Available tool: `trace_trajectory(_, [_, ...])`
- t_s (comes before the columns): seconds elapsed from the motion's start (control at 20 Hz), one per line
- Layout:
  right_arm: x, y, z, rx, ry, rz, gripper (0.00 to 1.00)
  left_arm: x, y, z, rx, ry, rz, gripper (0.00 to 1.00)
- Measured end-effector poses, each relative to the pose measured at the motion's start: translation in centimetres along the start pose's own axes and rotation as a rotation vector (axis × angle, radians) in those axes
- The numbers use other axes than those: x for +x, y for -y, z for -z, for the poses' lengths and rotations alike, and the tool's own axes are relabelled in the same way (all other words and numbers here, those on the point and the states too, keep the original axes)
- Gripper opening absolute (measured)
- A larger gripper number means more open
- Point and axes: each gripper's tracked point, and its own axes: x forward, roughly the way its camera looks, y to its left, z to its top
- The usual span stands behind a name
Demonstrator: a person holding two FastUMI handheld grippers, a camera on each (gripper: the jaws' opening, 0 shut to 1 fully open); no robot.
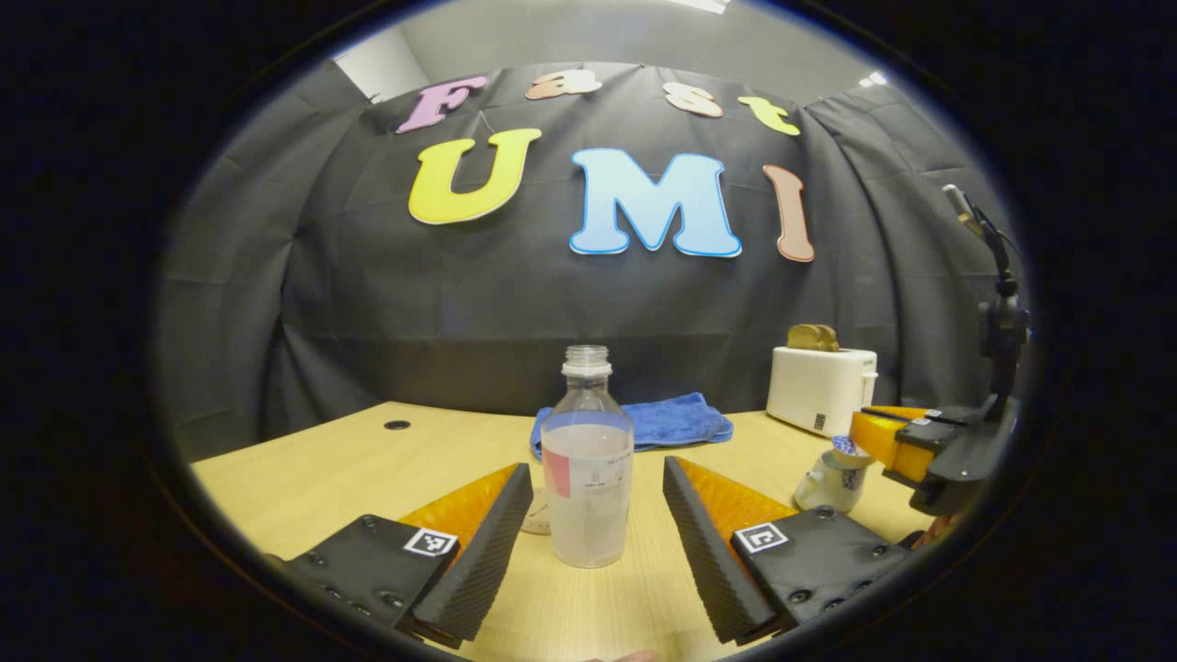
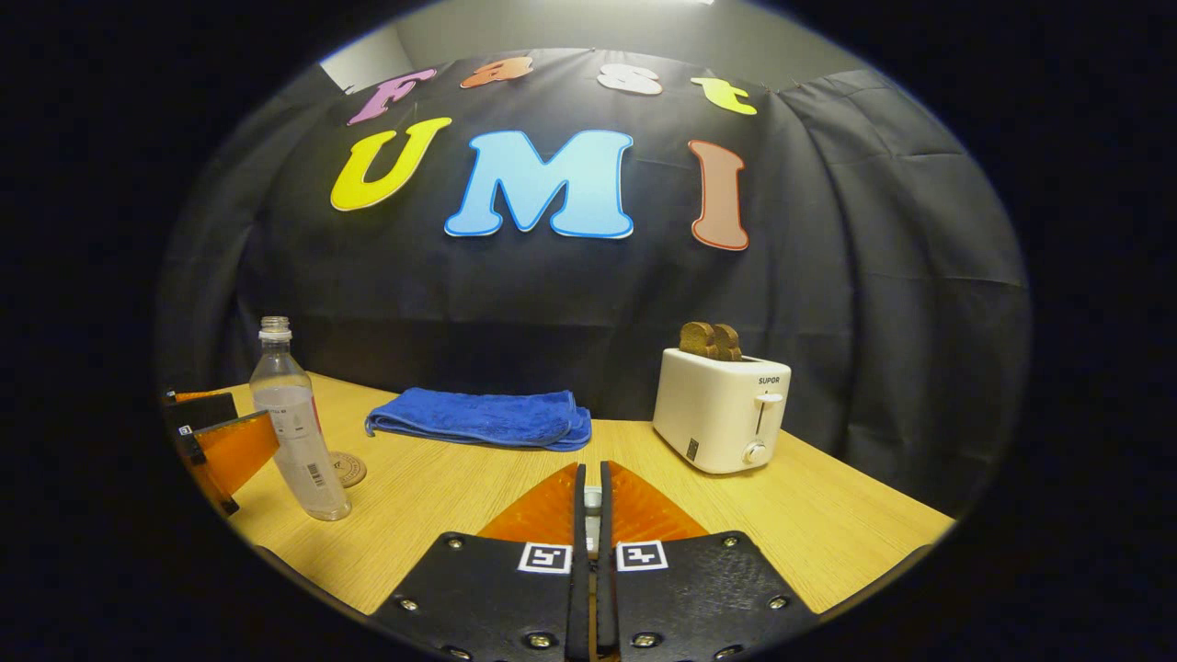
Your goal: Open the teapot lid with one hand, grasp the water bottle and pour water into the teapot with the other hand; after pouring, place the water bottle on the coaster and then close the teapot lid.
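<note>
Left gripper view: your left gripper (image 1: pixel 598 515) stood wide, flanking the uncapped water bottle (image 1: pixel 587 460), untouched, ready to grasp. Your right gripper (image 2: pixel 589 501) was pinched on something small and pale, likely the teapot lid (image 2: pixel 592 499), above the teapot (image 1: pixel 832 478).

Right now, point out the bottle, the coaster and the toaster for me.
bottle (image 1: pixel 586 478): left gripper view, on its clear body.
coaster (image 2: pixel 350 468): right gripper view, on its top face beside the bottle.
toaster (image 2: pixel 715 412): right gripper view, on its white side.
</note>
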Motion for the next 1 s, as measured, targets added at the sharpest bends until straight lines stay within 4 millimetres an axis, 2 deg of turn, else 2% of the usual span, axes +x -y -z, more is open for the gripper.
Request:
trace_trajectory(0.15, [-0.5,-0.6,-0.5,-0.005,0.018,-0.018,0.04,1.3,-0.4,0.7,0.013,-0.019,-0.008,0.99])
trace_trajectory(0.55, [-2.5,-2.1,-2.5,-0.042,0.097,-0.049,0.04,4.4,-0.7,0.4,0.036,-0.008,-0.018,0.99])
trace_trajectory(0.7, [-3.9,-2.7,-3.3,-0.063,0.130,-0.061,0.03,6.2,-1.0,1.5,0.028,-0.034,-0.025,0.99])
trace_trajectory(0.85, [-5.4,-2.9,-3.1,-0.069,0.131,-0.072,0.04,7.0,-1.1,1.9,0.050,-0.038,-0.026,1.00])
trace_trajectory(1.0, [-7.9,-3.1,-2.2,-0.040,0.099,-0.092,0.04,7.4,-0.7,2.3,0.055,-0.040,-0.018,0.98])
